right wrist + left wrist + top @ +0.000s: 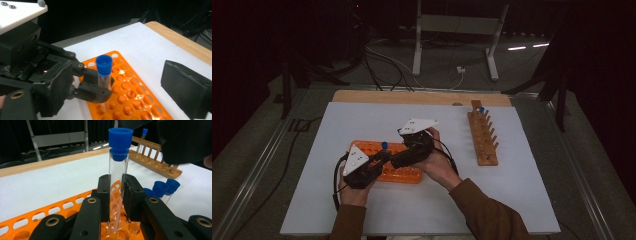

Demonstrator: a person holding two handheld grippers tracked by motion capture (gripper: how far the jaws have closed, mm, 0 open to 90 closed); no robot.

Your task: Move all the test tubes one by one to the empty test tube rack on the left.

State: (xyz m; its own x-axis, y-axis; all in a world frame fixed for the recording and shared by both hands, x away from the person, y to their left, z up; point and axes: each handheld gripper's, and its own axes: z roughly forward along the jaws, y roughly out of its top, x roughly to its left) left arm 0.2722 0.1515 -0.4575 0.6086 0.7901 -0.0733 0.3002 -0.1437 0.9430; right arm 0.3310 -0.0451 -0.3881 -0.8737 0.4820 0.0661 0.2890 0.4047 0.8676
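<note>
A clear test tube with a blue cap stands upright over the orange rack, its lower end just above the holes. My left gripper is shut on the tube's glass at about mid-height. In the right gripper view the same tube rises between my right gripper's wide-apart pads, and neither pad touches it. From above, both grippers meet over the rack, with the blue cap between them.
A wooden peg rack lies at the right of the white mat and carries one blue-capped tube at its far end. Two more blue caps show low, right of my left jaw. The table's wooden edge runs along the back.
</note>
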